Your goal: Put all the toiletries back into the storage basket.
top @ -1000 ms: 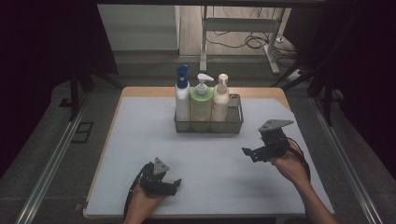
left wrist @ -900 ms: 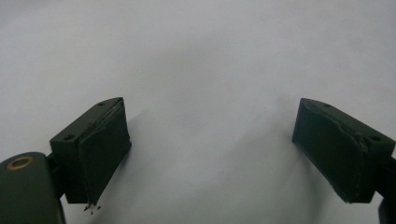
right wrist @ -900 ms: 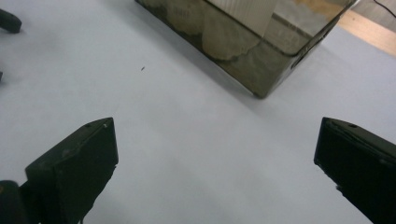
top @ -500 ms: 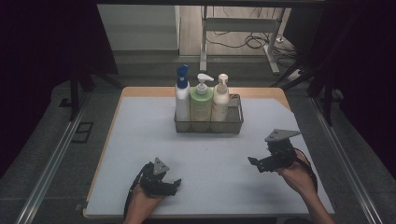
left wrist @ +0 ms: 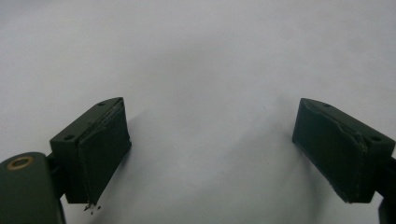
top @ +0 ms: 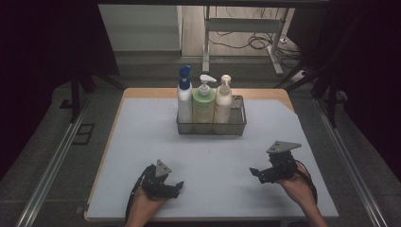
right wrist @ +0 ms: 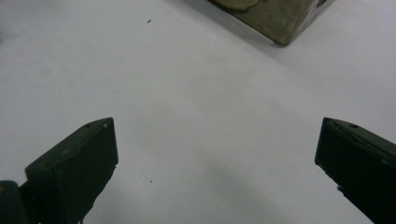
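The wire basket (top: 211, 124) with three pump bottles (top: 204, 101) stands upper centre on the desk (top: 142, 142); we hold our left gripper (top: 177, 187) and right gripper (top: 254, 173) low in the frame, fingers released and empty. Reaching in crooked, we could topple a tall bottle.

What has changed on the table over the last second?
The right gripper drew back from the basket toward the table's near edge, fingers open and empty. The left gripper, the basket and its three bottles stayed put.
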Demonstrator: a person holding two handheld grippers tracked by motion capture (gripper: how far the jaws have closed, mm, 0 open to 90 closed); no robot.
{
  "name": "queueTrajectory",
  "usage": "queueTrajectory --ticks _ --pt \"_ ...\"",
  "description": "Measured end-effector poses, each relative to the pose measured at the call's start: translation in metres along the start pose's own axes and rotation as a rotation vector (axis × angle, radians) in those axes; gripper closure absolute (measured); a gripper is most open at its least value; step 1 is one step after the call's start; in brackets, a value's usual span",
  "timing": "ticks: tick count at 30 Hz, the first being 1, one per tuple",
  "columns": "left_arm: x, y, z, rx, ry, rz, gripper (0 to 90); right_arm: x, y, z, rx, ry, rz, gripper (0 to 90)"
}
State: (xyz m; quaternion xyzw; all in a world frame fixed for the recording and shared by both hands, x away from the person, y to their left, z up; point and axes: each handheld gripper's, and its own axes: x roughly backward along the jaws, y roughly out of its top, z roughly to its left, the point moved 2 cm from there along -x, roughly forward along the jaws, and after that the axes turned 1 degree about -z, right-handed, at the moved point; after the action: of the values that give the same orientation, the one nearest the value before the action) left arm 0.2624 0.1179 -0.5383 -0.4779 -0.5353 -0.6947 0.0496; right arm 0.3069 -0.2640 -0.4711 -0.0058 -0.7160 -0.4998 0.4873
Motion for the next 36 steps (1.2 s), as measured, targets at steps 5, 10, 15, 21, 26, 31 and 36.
queueTrajectory --ticks 5,10,15,21,26,31,36 --pt "0.0 0.0 0.0 -0.001 0.0 0.001 10.6 -0.007 -0.011 0.003 -0.007 0.008 0.006 0.0" --pt "0.0 0.0 0.0 -0.001 0.0 0.001 10.6 -0.016 -0.023 0.004 -0.014 0.008 0.01 0.0" --pt "0.0 0.0 0.0 -0.002 0.0 0.001 10.7 -0.023 -0.034 0.006 -0.024 0.014 0.014 0.0" --pt "0.0 0.0 0.0 -0.002 0.001 0.001 10.6 -0.031 -0.044 0.009 -0.019 0.006 0.025 0.0" --pt "0.0 0.0 0.0 -0.002 0.0 0.0 10.6 -0.037 -0.051 0.01 -0.019 0.006 0.04 0.0" --pt "0.0 0.0 0.0 -0.002 0.0 0.001 10.6 -0.037 -0.054 0.01 -0.032 0.007 0.02 0.0" --pt "0.0 0.0 0.0 -0.003 0.0 0.002 10.6 -0.037 -0.055 0.01 -0.033 0.009 0.015 0.0"
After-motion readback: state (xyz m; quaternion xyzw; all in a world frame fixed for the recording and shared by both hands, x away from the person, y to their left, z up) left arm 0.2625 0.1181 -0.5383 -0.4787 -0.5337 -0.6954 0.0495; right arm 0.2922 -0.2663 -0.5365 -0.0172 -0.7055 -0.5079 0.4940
